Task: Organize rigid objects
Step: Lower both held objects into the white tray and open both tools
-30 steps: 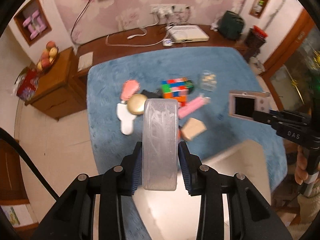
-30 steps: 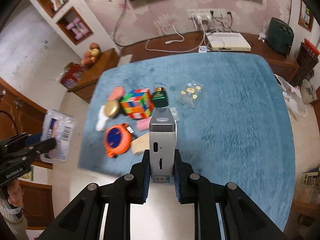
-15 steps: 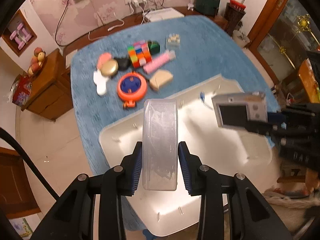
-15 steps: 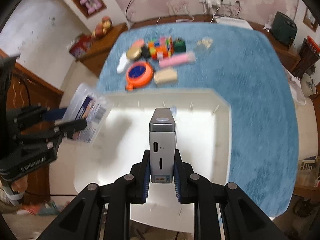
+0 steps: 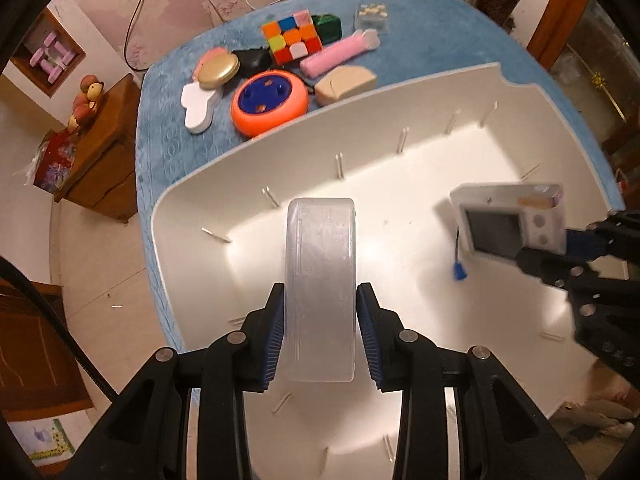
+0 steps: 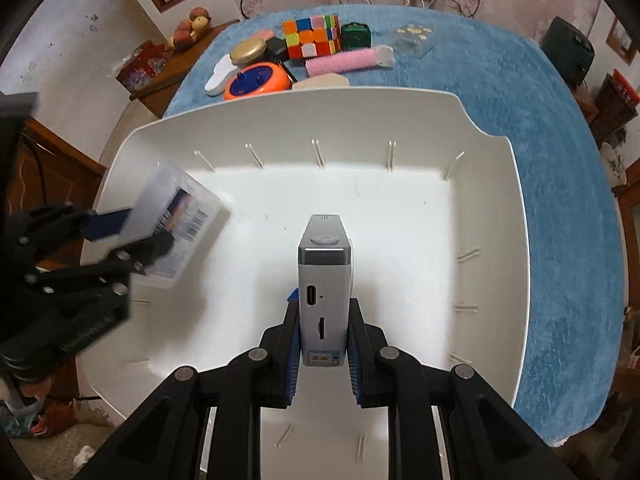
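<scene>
My left gripper [image 5: 320, 336] is shut on a clear plastic box [image 5: 321, 284] and hangs over the left half of a big white bin [image 5: 248, 148]. From the right wrist view the same clear plastic box [image 6: 176, 232] shows a barcode label, with the left gripper [image 6: 132, 232] clamped on it. My right gripper [image 6: 323, 344] is shut on a silver compact camera [image 6: 325, 288], held edge-up over the bin [image 6: 496, 240]. In the left wrist view that camera [image 5: 508, 220] shows its screen above the bin's right side, held by the right gripper [image 5: 560, 248].
Beyond the bin, on the blue cloth [image 6: 560, 120], lie a colour cube [image 5: 292, 38], an orange and blue round reel [image 5: 270, 102], a pink roller [image 5: 340, 54], a gold compact [image 5: 218, 72], a beige case [image 5: 346, 84] and a green box [image 5: 328, 28]. A small blue-tipped bit [image 5: 459, 270] lies in the bin.
Both grippers have come back from above the pile of objects and sunk down over the white bin, each still carrying its object. The bin now fills both views.
</scene>
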`<state>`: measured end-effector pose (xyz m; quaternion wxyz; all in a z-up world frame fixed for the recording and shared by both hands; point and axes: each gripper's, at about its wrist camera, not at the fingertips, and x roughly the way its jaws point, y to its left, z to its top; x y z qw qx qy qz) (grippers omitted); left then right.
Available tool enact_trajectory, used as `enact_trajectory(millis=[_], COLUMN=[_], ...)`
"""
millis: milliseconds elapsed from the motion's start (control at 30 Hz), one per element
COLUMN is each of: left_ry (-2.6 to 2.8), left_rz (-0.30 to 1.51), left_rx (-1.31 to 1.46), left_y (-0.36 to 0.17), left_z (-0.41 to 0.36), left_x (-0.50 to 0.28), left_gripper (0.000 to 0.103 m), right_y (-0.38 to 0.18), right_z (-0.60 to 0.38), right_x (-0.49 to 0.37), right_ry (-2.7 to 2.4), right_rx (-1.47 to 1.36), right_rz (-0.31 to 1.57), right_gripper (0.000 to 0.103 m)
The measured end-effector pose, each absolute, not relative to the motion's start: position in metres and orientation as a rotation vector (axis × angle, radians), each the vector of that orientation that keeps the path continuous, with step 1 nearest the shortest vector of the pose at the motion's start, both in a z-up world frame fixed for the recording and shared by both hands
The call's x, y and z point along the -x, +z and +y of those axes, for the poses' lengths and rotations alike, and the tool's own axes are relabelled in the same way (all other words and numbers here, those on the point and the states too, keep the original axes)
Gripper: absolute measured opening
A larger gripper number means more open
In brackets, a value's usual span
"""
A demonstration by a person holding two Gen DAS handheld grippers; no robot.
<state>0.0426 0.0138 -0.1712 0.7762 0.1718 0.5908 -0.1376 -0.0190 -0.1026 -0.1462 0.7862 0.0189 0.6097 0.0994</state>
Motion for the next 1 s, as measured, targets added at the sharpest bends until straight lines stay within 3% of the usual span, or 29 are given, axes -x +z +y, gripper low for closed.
enact_trajectory(millis=[467,500,533,567,633,1000], left_ry=[-0.329,-0.333,-0.333,-0.329,-0.332,-0.365], left_rz=[1.329,1.329,1.325,1.321,1.32,1.23], left_rx=[-0.307,-0.309,-0.315,-0.322,-0.319,-0.285], left_y=[-0.184,-0.183,-0.182,-0.181,-0.179,-0.14], left_z=[0.02,0.019,0.019,0.018,0.019,0.025], left_x=[-0.038,-0.038,-0.037,-0.036,-0.037,-0.035], left_gripper=[0.04,0.042,0.048,0.059,0.072,0.073], right_y=[-0.148,-0.147,-0.146,-0.144,-0.138,-0.094], right_z=[-0.084,-0.082,-0.08,-0.079,-0.076,-0.084], right_x=[0.031,0.034,0.036,0.039,0.046,0.055], right_ry=[0.223,0.231,0.236,0.237,0.236,0.215], right_rx=[0.106,0.121,0.138,0.154,0.191,0.196], right_rz=[1.352,1.352,1.351,1.347,1.324,1.196], right_gripper=[0.022,0.025,0.036,0.043,0.067,0.068])
